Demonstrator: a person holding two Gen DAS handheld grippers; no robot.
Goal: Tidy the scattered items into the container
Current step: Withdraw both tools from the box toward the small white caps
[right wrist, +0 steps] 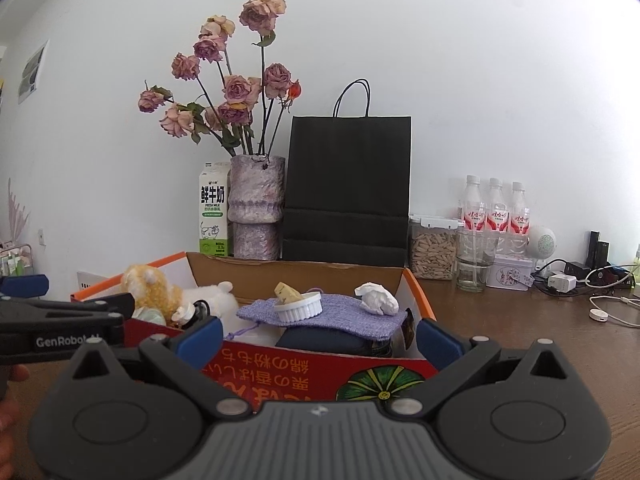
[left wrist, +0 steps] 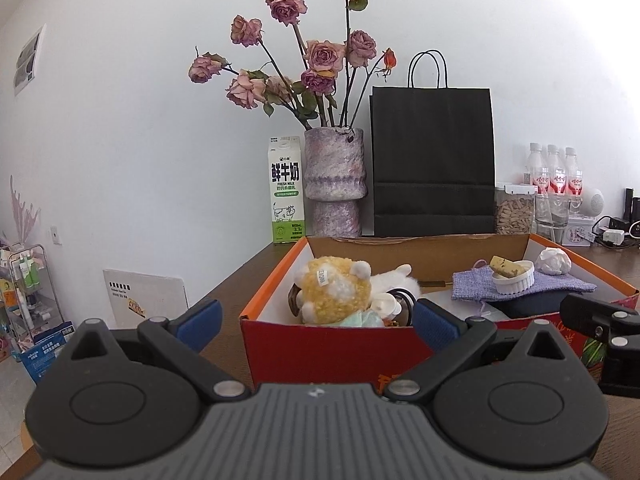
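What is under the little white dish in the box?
The white dish sits on a purple knitted cloth, which lies over something dark blue. Whatever is beneath that is hidden.

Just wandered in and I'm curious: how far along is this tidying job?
Nearly done, it seems. The box already holds a plush toy, a purple cloth, a white dish and crumpled paper. Both the left gripper and the right gripper are open and empty. Nothing loose shows beside the box.
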